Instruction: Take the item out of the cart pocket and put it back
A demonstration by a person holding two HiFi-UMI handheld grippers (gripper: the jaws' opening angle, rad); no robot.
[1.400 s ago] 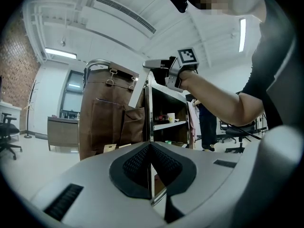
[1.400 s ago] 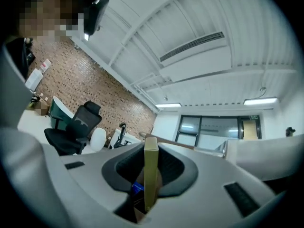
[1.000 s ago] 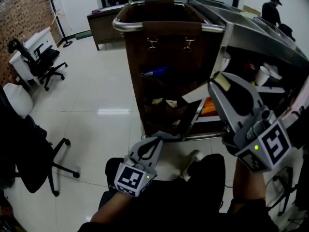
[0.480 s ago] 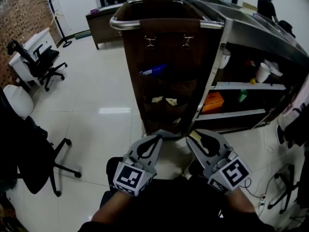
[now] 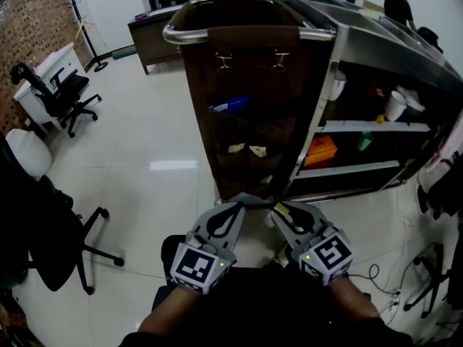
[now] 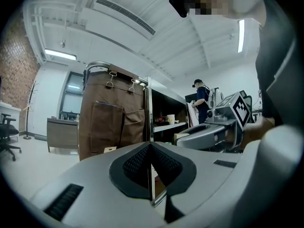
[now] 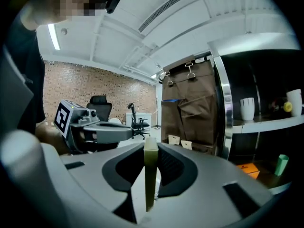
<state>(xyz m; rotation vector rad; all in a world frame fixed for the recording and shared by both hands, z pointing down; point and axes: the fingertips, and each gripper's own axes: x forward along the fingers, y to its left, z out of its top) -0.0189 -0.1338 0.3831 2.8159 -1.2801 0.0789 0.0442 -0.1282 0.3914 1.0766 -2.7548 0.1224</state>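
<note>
The cart's brown fabric bag [image 5: 249, 71] hangs ahead, with pockets down its front. A blue item [image 5: 231, 107] pokes from an upper pocket and small pale packets [image 5: 246, 150] sit in a lower one. My right gripper [image 5: 279, 210] is low, just in front of the person's lap, shut on a thin flat pale-yellow item [image 7: 150, 184] that stands on edge between its pads. My left gripper [image 5: 241, 202] is beside it on the left, shut with nothing between its pads [image 6: 142, 163]. Both grippers are short of the cart's foot.
The cart's steel shelves [image 5: 369, 126] to the right hold a white cup [image 5: 394, 107] and an orange box [image 5: 319, 151]. Office chairs [image 5: 61, 92] stand at the left, a black chair [image 5: 43, 230] close by. A person [image 5: 398, 6] stands at the back right. Cables [image 5: 376, 273] lie on the floor.
My right gripper has dropped from high beside the cart shelves to low next to my left gripper, still holding the flat item. The left gripper has stayed put.
</note>
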